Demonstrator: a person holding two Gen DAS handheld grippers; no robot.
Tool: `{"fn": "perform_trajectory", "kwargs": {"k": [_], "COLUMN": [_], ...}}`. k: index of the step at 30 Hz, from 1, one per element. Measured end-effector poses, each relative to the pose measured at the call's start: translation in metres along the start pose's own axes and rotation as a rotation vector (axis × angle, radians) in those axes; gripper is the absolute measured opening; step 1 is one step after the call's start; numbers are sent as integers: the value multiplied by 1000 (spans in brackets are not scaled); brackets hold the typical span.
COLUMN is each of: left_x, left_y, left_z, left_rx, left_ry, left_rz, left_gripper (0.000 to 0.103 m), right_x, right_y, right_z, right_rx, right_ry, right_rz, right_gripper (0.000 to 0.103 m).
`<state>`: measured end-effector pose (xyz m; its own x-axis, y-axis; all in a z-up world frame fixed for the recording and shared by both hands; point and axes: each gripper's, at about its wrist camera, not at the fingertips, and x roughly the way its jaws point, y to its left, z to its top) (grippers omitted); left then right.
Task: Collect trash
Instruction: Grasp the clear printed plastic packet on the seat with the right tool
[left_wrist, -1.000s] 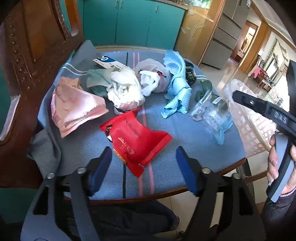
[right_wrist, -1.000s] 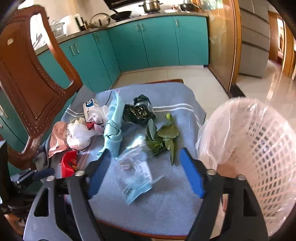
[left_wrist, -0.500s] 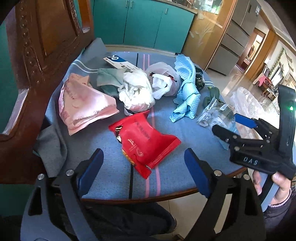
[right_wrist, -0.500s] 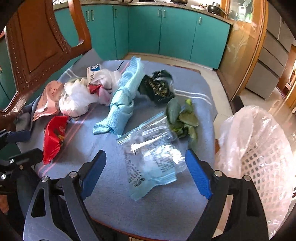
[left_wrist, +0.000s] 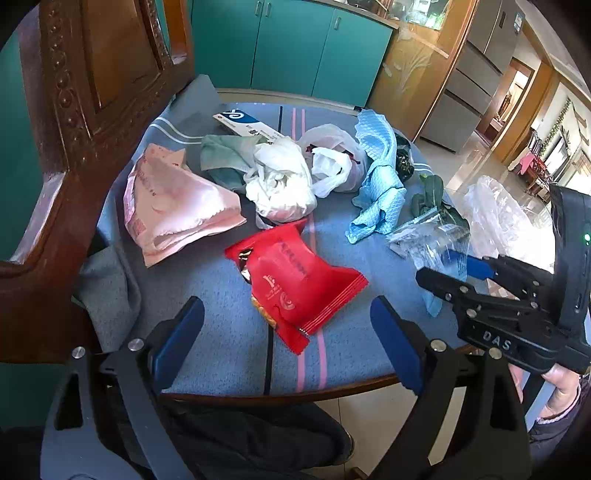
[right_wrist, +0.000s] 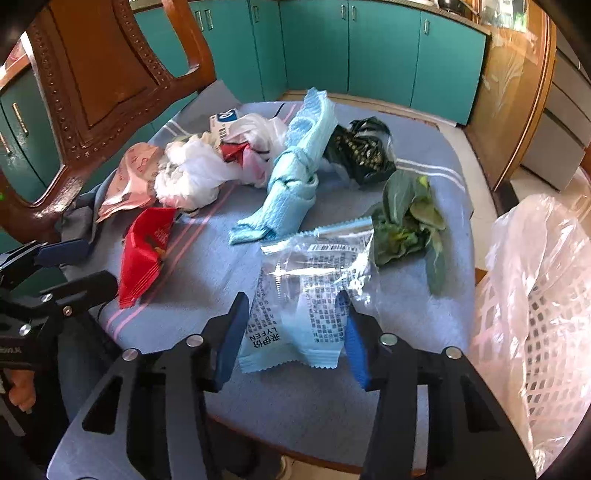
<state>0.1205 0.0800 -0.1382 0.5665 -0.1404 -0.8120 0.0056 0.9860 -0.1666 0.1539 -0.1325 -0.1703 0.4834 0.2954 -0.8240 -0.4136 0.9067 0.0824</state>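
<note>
The right gripper (right_wrist: 291, 334) is seen low over the clear-and-blue printed wrapper (right_wrist: 314, 291), whose lower end lies between the blue pads (right_wrist: 231, 334); its jaws have just been closing to roughly half width, and it cannot be told whether the pads press on the plastic. The left gripper (left_wrist: 288, 343) is held near the table edge with its jaws, which have just been opening, spread wide and nothing gripped; the red snack packet (left_wrist: 291, 280) lies just beyond its fingertips. More trash is scattered on the blue striped tablecloth (right_wrist: 424, 325): a pink packet (left_wrist: 173, 206), crumpled white plastic bags (left_wrist: 280, 181), a light blue cloth (right_wrist: 295, 173) and green leaves (right_wrist: 406, 218) (touching the wrapper's far corner). A bag-lined white basket (right_wrist: 543, 314) is placed beside the table's right edge.
</note>
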Motion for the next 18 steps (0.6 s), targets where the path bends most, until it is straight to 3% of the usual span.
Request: {"fn": "perform_trajectory", "kwargs": {"k": [4, 8, 18], "left_x": [-2, -3, -6], "left_y": [3, 5, 8], "left_z": [-2, -3, -6], "left_rx": [-11, -18, -17], "left_ry": [0, 0, -1], "left_rz": [-1, -1, 5], "left_gripper": [93, 93, 94], "right_x": [-3, -6, 17], "right_y": [3, 4, 15], "right_z": [-4, -1, 14], "right_rx": [-6, -6, 6], "right_ry": [-8, -42, -24], "right_rz": [-5, -77, -114], "right_gripper": [53, 77, 79]}}
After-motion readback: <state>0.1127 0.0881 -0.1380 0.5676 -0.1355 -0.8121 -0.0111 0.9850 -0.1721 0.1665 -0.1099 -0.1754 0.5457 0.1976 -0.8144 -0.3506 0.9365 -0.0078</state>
